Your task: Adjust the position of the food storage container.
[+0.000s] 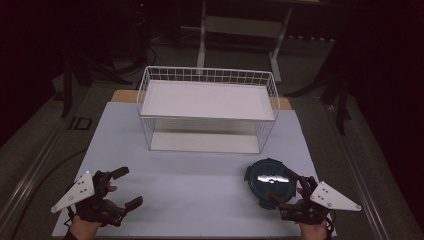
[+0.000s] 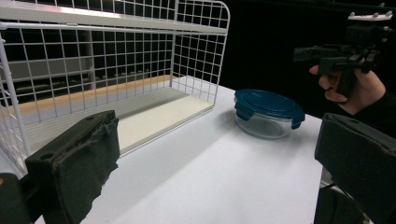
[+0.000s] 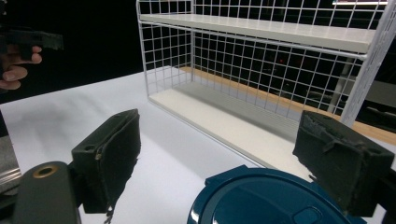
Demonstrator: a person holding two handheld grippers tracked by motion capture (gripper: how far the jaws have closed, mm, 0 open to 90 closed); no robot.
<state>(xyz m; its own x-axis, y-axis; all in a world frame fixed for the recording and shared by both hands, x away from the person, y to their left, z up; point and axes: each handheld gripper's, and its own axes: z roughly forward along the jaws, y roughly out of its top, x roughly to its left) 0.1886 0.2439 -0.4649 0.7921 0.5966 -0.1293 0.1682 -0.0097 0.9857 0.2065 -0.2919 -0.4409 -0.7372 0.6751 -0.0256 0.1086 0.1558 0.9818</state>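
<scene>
A round glass container with a dark blue clip lid [image 1: 266, 181] sits on the white table at the front right. My right gripper [image 1: 281, 186] is open right at its near edge. In the right gripper view the lid [image 3: 261, 198] lies low between the two spread jaws of my right gripper [image 3: 224, 158], and the pads do not touch it. My left gripper [image 1: 127, 187] stands open over bare table at the front left, with nothing between its fingers. From the left gripper view [image 2: 217, 163] the container [image 2: 268, 112] stands farther off to the right, with the other hand's gripper [image 2: 345, 51] above it.
A white wire rack [image 1: 207, 107] with two white shelves stands at the back middle of the table [image 1: 200, 175]; it also shows as the rack [image 2: 116, 70] and the rack [image 3: 261, 70]. Dark floor and stand legs surround the table.
</scene>
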